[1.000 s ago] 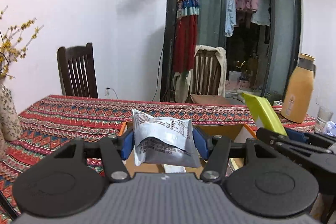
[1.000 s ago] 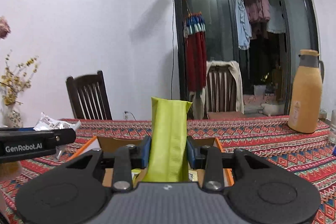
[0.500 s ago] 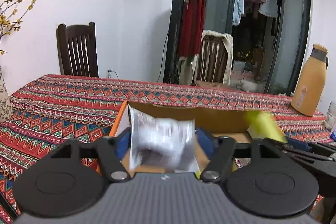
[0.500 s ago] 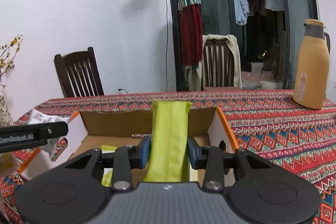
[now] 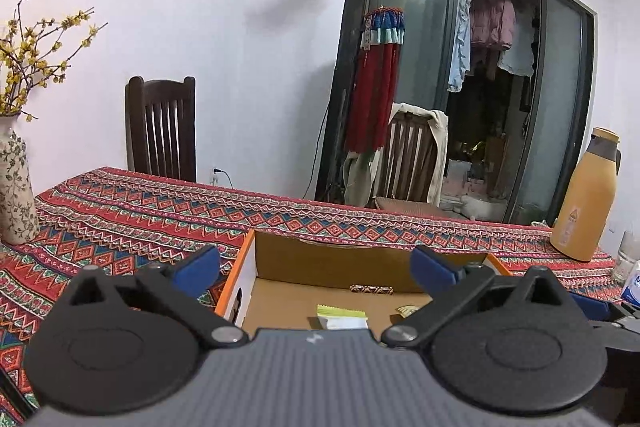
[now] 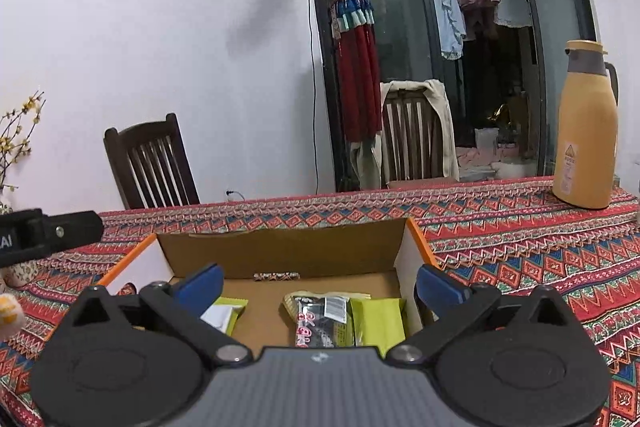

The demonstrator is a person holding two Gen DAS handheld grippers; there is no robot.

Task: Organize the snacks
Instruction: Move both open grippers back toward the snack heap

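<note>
On the far left a vase (image 5: 14,187) with yellow twigs stands on the table (image 5: 120,211), which wears a red patterned cloth. A dark chair (image 5: 162,129) waits behind the table by the white wall.

The left gripper (image 5: 316,267) has just been opening, and now its blue pads (image 5: 198,265) stand wide apart with nothing between them. It hangs over the left part of the box (image 5: 340,259), an open cardboard one with orange edges, sitting in the middle of the table.

The snacks lie on the floor of the box. Near the left side is a green and white pack (image 6: 224,317). By the far wall lies a small patterned stick (image 6: 276,276) (too small to tell what kind). Right of the middle is a black pack (image 6: 320,323), and a green pack (image 6: 380,323) lies just beside it, against the right wall.

The right gripper (image 6: 318,285) has just been opening too. Its pads (image 6: 438,289) are spread wide and hold nothing, above the right part of the box.

Far right, a tall orange jug (image 6: 586,131) stands on the table, well away from the box.
</note>
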